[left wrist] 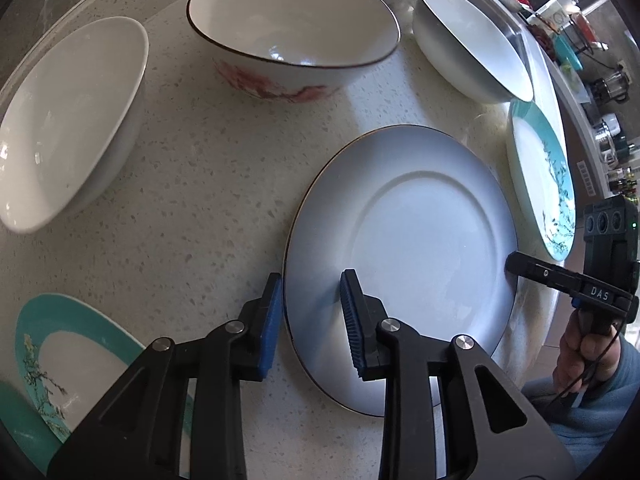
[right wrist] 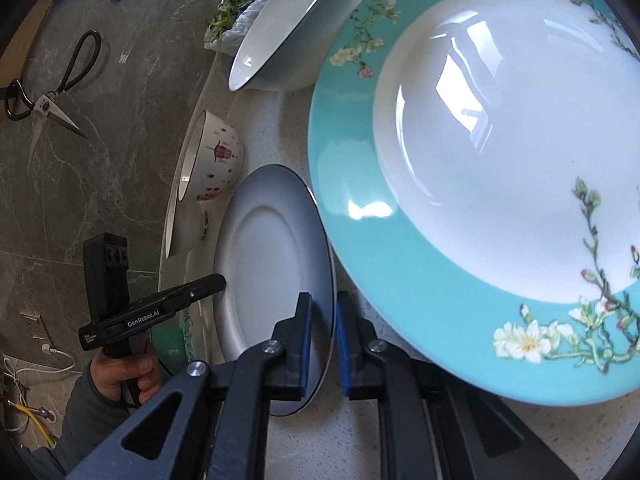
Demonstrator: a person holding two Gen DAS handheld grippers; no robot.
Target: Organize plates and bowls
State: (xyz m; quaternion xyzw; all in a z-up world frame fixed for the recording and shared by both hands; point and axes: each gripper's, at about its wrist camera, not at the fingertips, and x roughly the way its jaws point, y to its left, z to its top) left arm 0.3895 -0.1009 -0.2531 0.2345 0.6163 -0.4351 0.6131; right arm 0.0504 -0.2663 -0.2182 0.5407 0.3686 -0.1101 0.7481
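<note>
The blue-grey plate is being approached from both sides at once. On the near-left edge the left gripper is set with its jaws apart, one blue pad outside the rim and one over the plate's face; no squeeze is seen yet. On the opposite edge the right gripper straddles the same rim, jaws nearly together with the thin edge between the pads; whether the pads are actually pressing the rim cannot be told.

For the step to be done well, the rim should be seated deep between the pads before any closing, and both sides should be closed and raised evenly so the glossy plate is kept level and is not levered against the speckled counter. The teal-rimmed plate just right of the blue-grey plate overhangs close to it, so clearance there should be watched during a lift.

Now the count, taken around the blue-grey plate. Plates: three in all — the blue-grey one, a teal floral plate just to its right, and a second teal floral plate well to its near left. Bowls: three are counted beyond it — a plain white bowl far left, a red-patterned bowl behind, another white bowl behind right.
</note>
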